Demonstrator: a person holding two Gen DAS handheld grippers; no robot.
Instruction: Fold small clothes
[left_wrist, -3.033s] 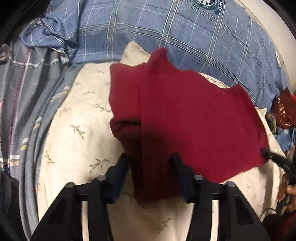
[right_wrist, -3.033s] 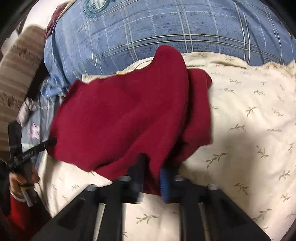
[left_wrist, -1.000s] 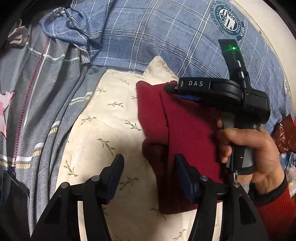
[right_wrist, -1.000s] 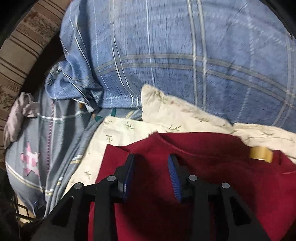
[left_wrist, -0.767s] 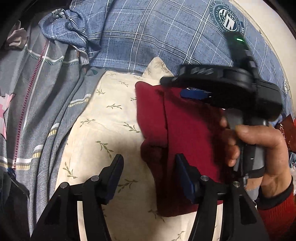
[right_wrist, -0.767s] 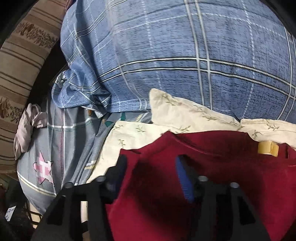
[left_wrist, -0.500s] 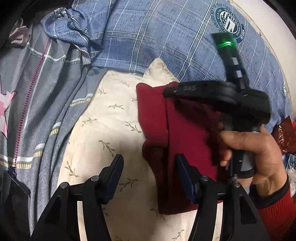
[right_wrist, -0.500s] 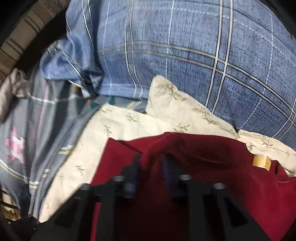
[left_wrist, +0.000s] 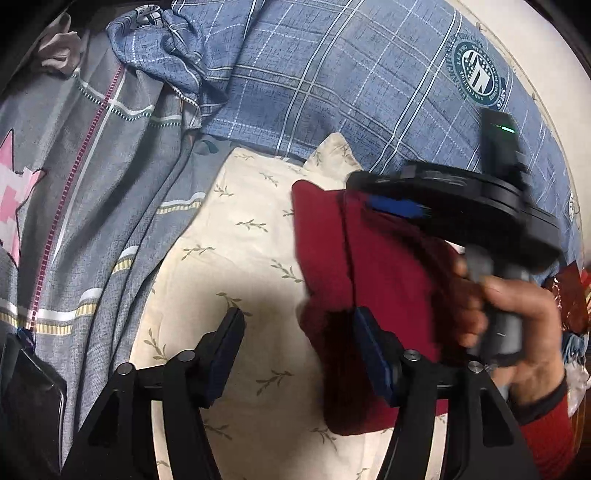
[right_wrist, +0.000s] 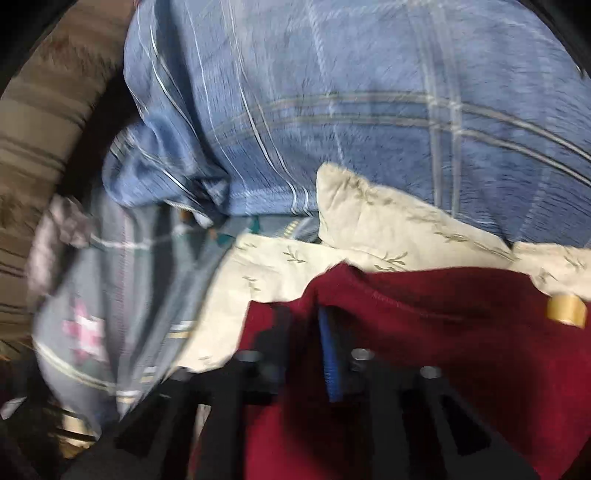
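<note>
A dark red garment (left_wrist: 384, 280) lies folded on a cream leaf-print pillow (left_wrist: 236, 266). My left gripper (left_wrist: 299, 350) is open and empty, hovering just off the garment's near left edge, with its right finger over the cloth. My right gripper (right_wrist: 306, 343) sits low over the garment's (right_wrist: 461, 350) far edge; the view is blurred and the narrow gap between its jaws does not show whether cloth is pinched. In the left wrist view the right gripper's body (left_wrist: 461, 206) and the hand holding it cover the garment's right part.
A blue plaid duvet (left_wrist: 351, 81) bulges behind the pillow. A grey patterned sheet (left_wrist: 74, 206) with a pink star falls away on the left. A yellow label (right_wrist: 567, 310) shows on the garment's right. A striped brown fabric (right_wrist: 40, 122) is at far left.
Three seconds ago both grippers held the spread garment; it now lies folded. My left gripper stays open and still. My right gripper narrowed its jaws and shifted over the far edge.
</note>
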